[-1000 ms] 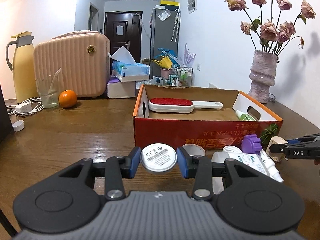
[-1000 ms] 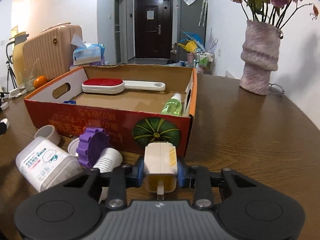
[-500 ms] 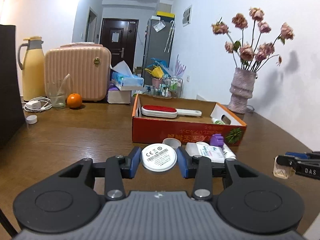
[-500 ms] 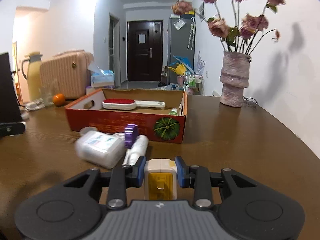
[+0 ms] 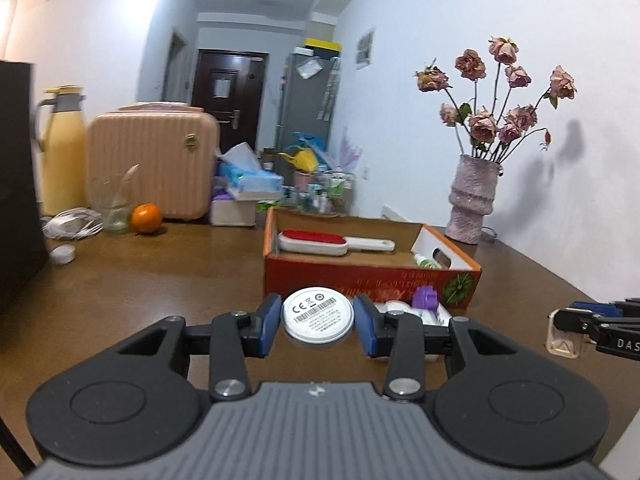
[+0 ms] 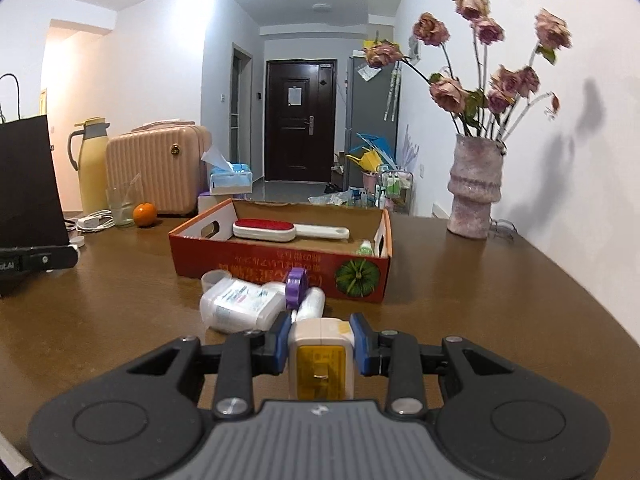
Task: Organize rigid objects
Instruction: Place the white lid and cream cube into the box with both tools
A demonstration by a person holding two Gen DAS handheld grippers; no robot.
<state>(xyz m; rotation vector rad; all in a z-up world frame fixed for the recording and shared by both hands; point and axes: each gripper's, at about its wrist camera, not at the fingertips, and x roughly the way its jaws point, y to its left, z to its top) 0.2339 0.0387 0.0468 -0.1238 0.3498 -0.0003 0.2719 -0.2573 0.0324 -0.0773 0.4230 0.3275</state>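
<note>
Left hand-held gripper (image 5: 317, 325): blue pads clamped on a flat white round puck (image 5: 317, 314), smooth plastic, barcode label facing the camera, held clear above the glossy wood-grain bench (image 5: 160, 280). Right hand-held gripper (image 6: 321, 346): pinched on a boxy cream plug adapter (image 6: 321, 356) with a yellow face, also off the bench. Both grippers are pitched slightly down, pointed at 12 o'clock toward the red cardboard box (image 6: 280, 260). A white lint brush (image 6: 280, 230) with a red pad lies inside it. A white ribbed bottle (image 6: 240, 305) and a purple notched cap (image 6: 297, 287) lie just in front of the box.
</note>
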